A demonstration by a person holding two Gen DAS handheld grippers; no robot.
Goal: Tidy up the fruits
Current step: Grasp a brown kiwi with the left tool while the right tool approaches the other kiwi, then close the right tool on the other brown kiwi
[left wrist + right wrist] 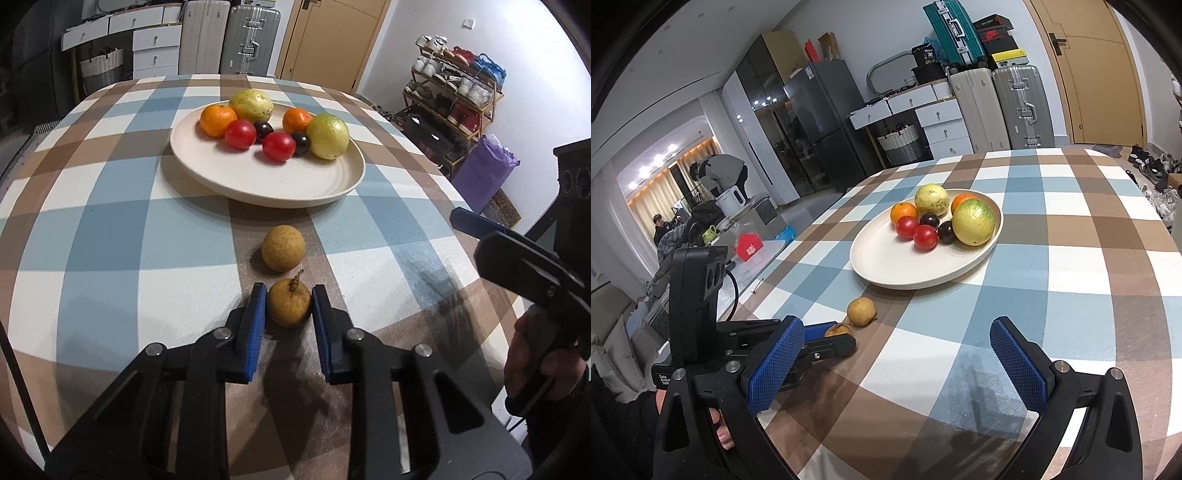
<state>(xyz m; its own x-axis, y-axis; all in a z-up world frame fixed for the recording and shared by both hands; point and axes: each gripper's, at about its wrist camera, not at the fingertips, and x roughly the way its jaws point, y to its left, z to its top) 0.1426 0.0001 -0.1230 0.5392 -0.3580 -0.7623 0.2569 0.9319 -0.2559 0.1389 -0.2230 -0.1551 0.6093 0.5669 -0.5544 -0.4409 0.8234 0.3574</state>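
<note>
left gripper (pixel 289 301): my fingers straddle near longan (pixel 289 302) on desk (pixel 110 240), narrow gaps, not yet clamped. i close gently, centred, stem up, then carry to plate (pixel 258 184). second longan (pixel 283 248) waits just beyond. right gripper (pixel 897 362) fingers wide apart, empty.

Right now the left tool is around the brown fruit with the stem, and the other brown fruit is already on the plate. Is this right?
Not quite. The left tool is around the stemmed brown fruit, but the other brown fruit lies on the tablecloth, short of the plate. The left wrist view shows it.
</note>
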